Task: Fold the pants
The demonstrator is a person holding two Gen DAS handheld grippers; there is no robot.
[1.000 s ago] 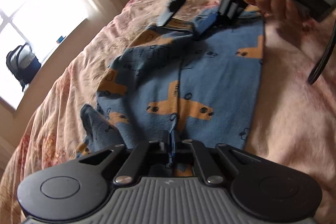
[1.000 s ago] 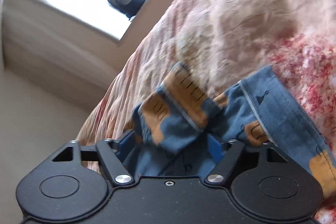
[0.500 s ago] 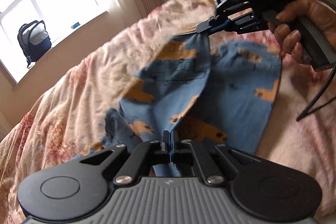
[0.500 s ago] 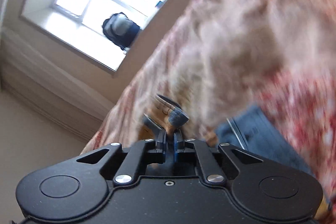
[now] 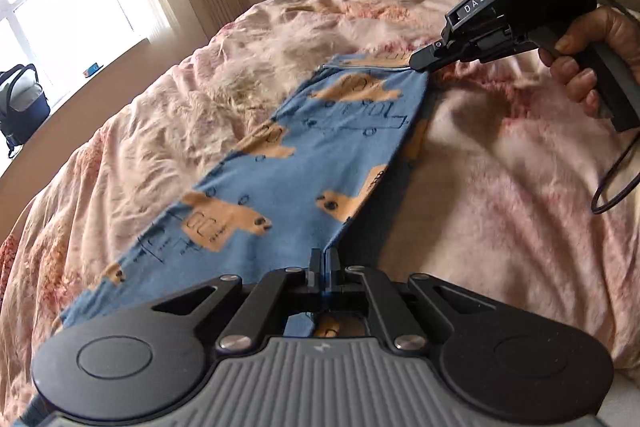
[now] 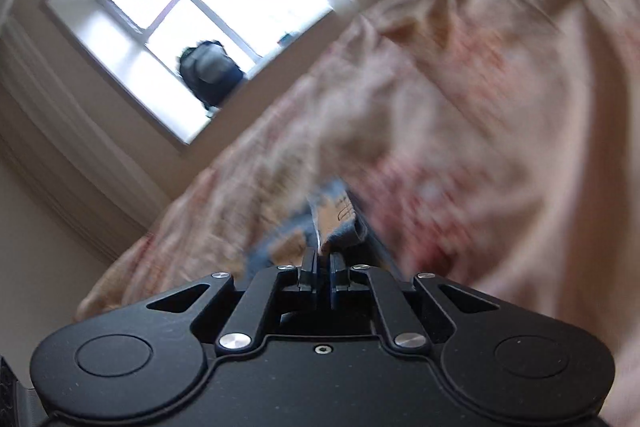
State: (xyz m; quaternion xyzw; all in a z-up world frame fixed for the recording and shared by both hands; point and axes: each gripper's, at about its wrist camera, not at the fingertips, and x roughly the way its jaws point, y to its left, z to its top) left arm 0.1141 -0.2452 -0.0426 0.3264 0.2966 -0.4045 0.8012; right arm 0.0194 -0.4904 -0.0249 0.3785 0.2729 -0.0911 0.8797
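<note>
Now, left wrist view: left gripper (image 5: 325,261) pinches pants (image 5: 280,163) at lower centre; right gripper (image 5: 420,61), upper right, has drawn them taut, earlier bunched.
Right wrist view: fingers (image 6: 308,265) pinching pants' hem (image 6: 340,215), spread earlier.
Bedspread (image 5: 500,187): underneath.

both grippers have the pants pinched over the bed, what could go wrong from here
1. The right gripper pinches only a thin corner of the pants near the hem; a hard pull could tear it free.
2. The pants are stretched between it and the left gripper; uneven tension could skew the fold line.
3. The bedspread is soft and rumpled, so the fabric may wrinkle when laid down.
</note>
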